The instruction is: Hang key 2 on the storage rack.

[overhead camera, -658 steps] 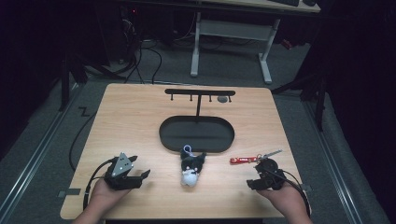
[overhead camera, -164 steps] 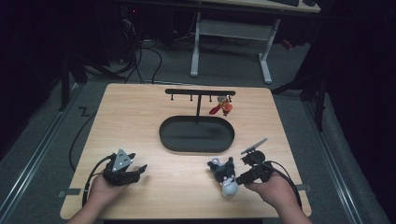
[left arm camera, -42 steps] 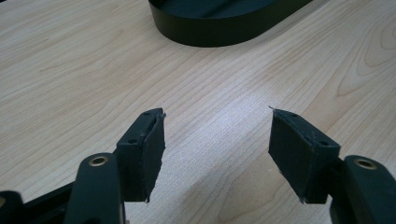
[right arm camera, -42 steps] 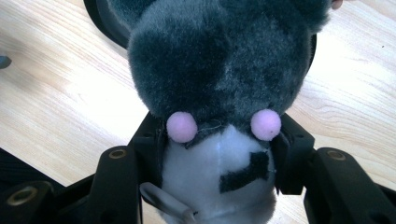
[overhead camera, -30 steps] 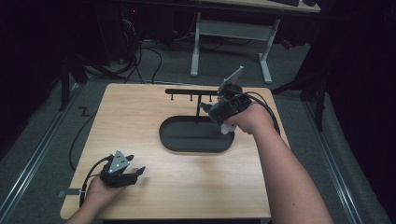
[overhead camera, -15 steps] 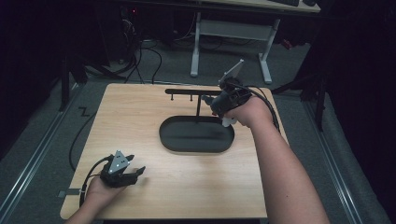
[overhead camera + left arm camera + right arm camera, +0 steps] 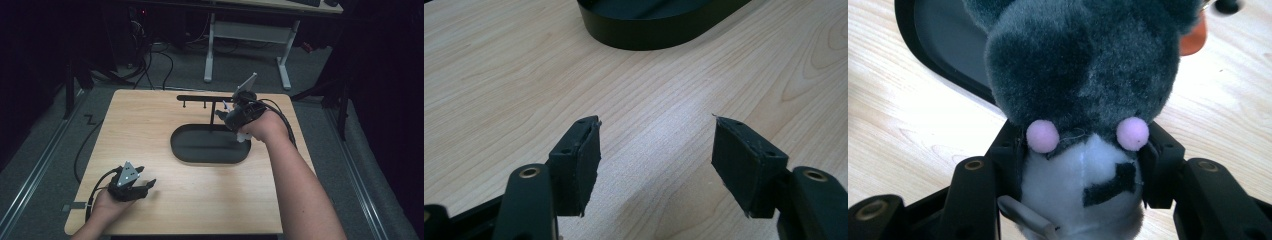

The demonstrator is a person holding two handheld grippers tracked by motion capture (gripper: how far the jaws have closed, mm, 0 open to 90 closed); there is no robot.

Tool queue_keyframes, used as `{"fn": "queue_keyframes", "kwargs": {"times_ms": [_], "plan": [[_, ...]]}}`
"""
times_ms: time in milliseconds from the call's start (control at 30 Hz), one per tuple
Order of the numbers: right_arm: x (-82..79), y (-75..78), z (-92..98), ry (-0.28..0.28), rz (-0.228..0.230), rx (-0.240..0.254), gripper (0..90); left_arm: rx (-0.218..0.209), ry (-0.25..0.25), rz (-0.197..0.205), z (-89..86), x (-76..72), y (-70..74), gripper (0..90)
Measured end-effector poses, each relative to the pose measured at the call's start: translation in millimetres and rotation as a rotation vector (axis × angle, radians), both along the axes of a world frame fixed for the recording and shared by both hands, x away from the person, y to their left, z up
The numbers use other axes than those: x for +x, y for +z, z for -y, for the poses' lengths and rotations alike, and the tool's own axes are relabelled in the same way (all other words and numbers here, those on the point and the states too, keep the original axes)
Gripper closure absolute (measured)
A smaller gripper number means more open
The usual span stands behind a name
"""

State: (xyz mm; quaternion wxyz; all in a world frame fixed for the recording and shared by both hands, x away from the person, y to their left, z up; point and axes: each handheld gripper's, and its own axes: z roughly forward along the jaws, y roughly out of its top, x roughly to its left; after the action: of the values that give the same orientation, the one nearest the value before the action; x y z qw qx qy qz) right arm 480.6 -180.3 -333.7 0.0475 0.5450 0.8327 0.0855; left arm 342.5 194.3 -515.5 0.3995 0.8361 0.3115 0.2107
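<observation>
The right claw (image 7: 226, 111), clamped on the plush toy (image 7: 1083, 80) in the frame's upper middle, was at the hanging step, needing its loop eased onto the rack (image 7: 200, 98); the left claw (image 7: 656, 165) rested apart.

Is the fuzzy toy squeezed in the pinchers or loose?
Squeezed: the right gripper presses both sides of the plush toy.

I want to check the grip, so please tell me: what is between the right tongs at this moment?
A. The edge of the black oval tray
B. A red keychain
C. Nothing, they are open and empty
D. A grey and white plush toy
D. In the right gripper view, the right tongs press from both sides on the grey and white plush toy, with its pink dots at pad level.
</observation>
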Motion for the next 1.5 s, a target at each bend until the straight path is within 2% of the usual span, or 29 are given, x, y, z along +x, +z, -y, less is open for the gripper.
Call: {"fn": "queue_keyframes", "kwargs": {"times_ms": [367, 600, 867, 1033, 1500], "plan": [[0.9, -23.5, 0.8, -0.014, -0.031, 0.029, 47.6, 0.006, -0.003, 0.0, 0.1, -0.4, 0.0, 36.3], [4.5, -37.8, -3.0, -0.016, -0.032, 0.048, 47.2, 0.005, -0.004, 0.001, -0.2, -1.2, 0.3, 36.3], [8.8, -43.1, -4.8, -0.03, -0.028, 0.06, 44.7, 0.006, -0.005, 0.0, -0.7, -1.0, 0.3, 36.3], [12.4, -46.6, -5.7, -0.055, -0.004, 0.069, 34.5, 0.009, -0.007, -0.002, -0.5, -1.0, 0.1, 36.3], [8.1, -47.5, -3.9, -0.062, 0.016, 0.096, 34.1, 0.01, -0.014, -0.004, 2.0, 0.0, -0.1, 36.3]]}}
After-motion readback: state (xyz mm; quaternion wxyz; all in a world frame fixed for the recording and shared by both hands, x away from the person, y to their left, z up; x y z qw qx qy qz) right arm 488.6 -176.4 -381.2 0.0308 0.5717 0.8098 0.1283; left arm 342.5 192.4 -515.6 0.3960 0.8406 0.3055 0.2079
